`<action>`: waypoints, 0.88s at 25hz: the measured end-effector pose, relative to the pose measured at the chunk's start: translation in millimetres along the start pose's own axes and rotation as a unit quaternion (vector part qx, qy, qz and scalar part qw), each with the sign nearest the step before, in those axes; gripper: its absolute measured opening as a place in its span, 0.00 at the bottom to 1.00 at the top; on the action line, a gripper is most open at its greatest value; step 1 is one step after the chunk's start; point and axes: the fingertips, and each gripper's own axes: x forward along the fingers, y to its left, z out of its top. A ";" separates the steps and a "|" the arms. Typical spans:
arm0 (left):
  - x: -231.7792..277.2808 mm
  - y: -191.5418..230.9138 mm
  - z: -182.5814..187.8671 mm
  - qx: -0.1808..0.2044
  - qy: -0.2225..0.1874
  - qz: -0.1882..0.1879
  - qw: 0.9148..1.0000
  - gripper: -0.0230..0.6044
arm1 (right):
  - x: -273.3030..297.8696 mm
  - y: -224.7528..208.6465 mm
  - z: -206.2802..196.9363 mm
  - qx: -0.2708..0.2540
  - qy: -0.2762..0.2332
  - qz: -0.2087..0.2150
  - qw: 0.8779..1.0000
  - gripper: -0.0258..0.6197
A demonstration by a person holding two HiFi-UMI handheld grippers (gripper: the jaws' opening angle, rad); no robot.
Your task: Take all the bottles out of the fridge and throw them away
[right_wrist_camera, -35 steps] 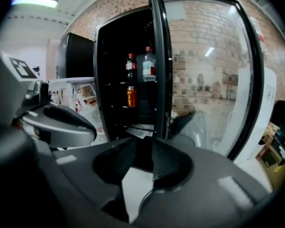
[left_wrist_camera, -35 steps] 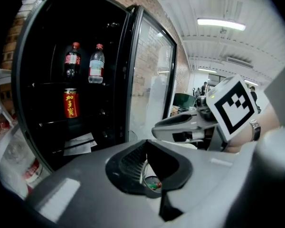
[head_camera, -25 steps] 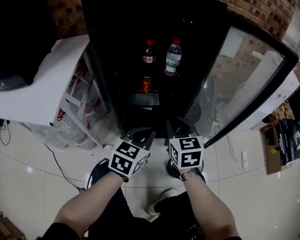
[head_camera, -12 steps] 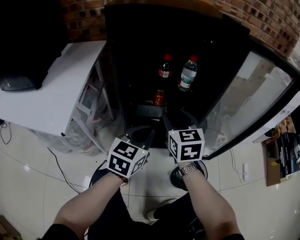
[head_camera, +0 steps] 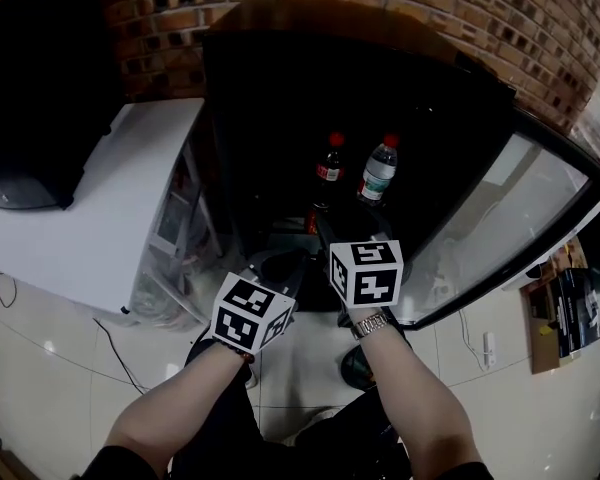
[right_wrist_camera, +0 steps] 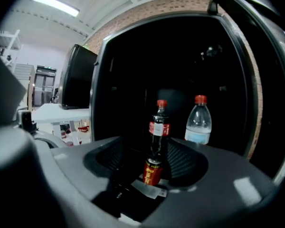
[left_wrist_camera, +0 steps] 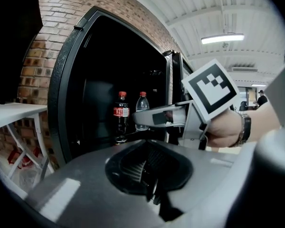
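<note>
Can (head_camera: 313, 219) partly behind right gripper (head_camera: 346, 236)

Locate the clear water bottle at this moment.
In the head view, the water bottle stands upright inside the open fridge, just right of the cola bottle.

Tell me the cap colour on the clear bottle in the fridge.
Red cap; the right gripper view shows it best.

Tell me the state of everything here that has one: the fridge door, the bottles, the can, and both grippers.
Fridge door: open.
Cola bottle: upright, capped, in fridge.
Water bottle: upright, capped, in fridge.
Can: upright, lower in fridge.
Left gripper: shut, empty.
Right gripper: open, jaws just been opening, nothing between them.
</note>
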 end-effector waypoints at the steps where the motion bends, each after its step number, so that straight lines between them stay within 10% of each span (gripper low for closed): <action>1: 3.2 3.4 1.3 0.000 0.000 -0.002 1.000 0.04 | 5.8 -2.2 2.0 0.001 0.001 -0.003 1.000 0.45; 22: 57.5 48.9 5.5 0.007 0.013 -0.032 0.999 0.04 | 103.7 -39.3 4.8 0.020 0.030 -0.036 0.999 0.52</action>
